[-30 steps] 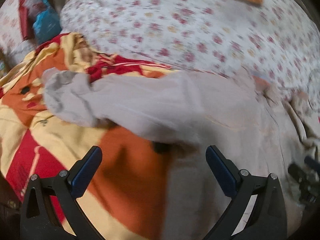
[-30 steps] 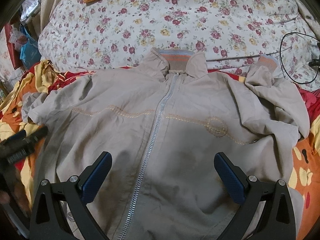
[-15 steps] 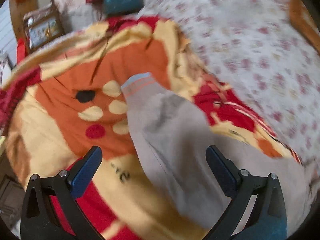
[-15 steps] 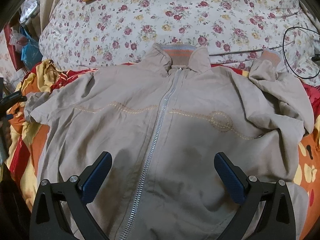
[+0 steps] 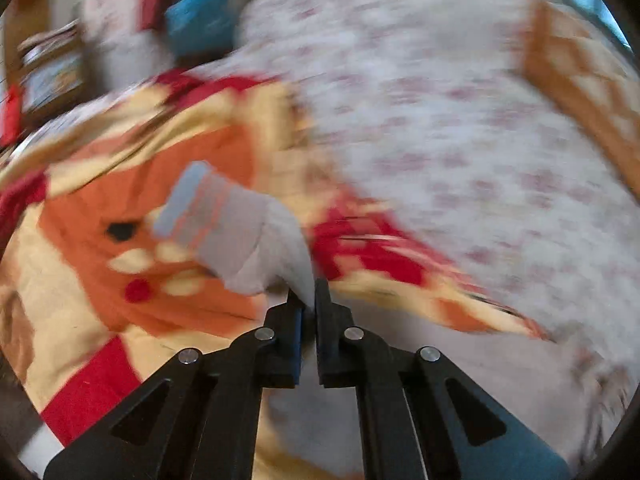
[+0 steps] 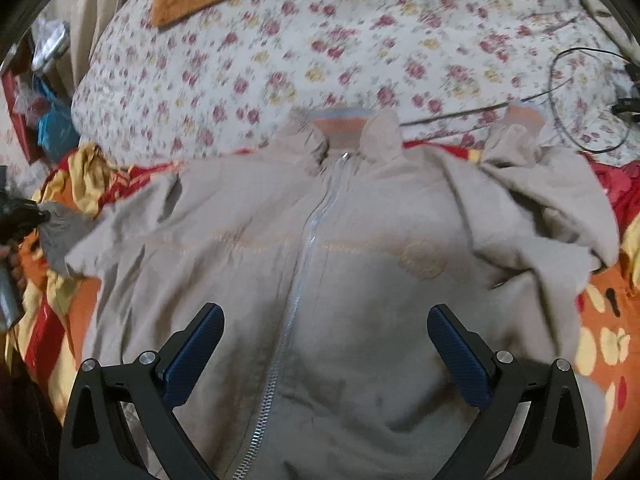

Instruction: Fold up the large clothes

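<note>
A beige zip-up jacket [image 6: 328, 280] lies face up on the bed, collar away from me, zipper [image 6: 304, 256] down its middle. My left gripper [image 5: 309, 296] is shut on the jacket's left sleeve [image 5: 256, 240], just behind the striped cuff [image 5: 188, 204]. In the right wrist view the left gripper [image 6: 24, 216] shows at the far left edge, holding that sleeve [image 6: 60, 232]. My right gripper [image 6: 324, 332] is open and empty above the jacket's lower front. The other sleeve [image 6: 536, 184] lies crumpled at the right, cuff up.
The jacket rests on an orange, red and yellow blanket [image 5: 120, 280]. A floral quilt [image 6: 320, 48] is heaped behind it. A black cable [image 6: 576, 92] lies on the quilt at the right. Blue and red clutter [image 6: 48, 120] sits off the bed's left side.
My left gripper has closed on the left sleeve near its cuff; it was open half a second ago. The right gripper has stayed open and drifted slightly over the jacket.
</note>
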Demonstrator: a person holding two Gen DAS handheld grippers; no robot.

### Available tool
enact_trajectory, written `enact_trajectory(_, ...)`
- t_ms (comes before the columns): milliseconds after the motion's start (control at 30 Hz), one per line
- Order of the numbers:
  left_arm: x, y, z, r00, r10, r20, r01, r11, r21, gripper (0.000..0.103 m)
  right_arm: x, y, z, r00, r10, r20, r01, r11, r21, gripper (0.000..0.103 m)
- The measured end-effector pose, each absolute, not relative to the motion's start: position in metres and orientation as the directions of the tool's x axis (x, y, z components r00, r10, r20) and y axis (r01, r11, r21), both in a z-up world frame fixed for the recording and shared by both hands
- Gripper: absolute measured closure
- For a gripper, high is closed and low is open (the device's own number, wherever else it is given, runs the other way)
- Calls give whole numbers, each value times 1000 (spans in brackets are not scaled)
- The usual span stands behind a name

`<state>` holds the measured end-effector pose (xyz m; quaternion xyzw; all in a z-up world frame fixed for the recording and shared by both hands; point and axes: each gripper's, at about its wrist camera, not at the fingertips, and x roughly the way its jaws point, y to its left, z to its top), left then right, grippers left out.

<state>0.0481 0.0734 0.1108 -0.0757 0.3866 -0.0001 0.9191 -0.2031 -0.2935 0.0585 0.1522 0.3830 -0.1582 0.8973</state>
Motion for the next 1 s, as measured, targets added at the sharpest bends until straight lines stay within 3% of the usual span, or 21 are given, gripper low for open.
enact_trajectory(167,-8,-42,153,672,-337,-659,278,940,-198,100,-217,-309,75,682,-207,-702,443,880,170,1)
enact_trajectory(267,-30,-111,151,574,-454,-682,407,881,-244,100,-228,-324,84,687,-244,-685,483,857,179,1)
enact_trajectory(567,-72,-238,66,388,-449,-805,540,819,-196,96,-245,-368,78,617,-288,-732,600,774,201,1)
enact_trajectory(667,-80,-239,48,354,-404,-843,564,812,-152,84,-244,-373,77,608,-286,-741,613,762,209,1)
enact_trajectory(733,-82,-228,52,339,-413,-845,573,803,-163,58,-245,-372,76,603,-287,-744,619,757,209,0)
enact_trajectory(833,-90,-188,80,356,-481,-802,583,785,-212,34,-244,-371,74,608,-263,-749,613,754,234,0)
enact_trajectory(900,-101,-153,98,416,-479,-773,591,789,-170,26,-240,-372,73,615,-224,-756,602,753,266,0)
enact_trajectory(1000,-108,-107,106,540,-378,-752,531,846,-44,24,-226,-371,77,623,-187,-760,586,755,294,0)
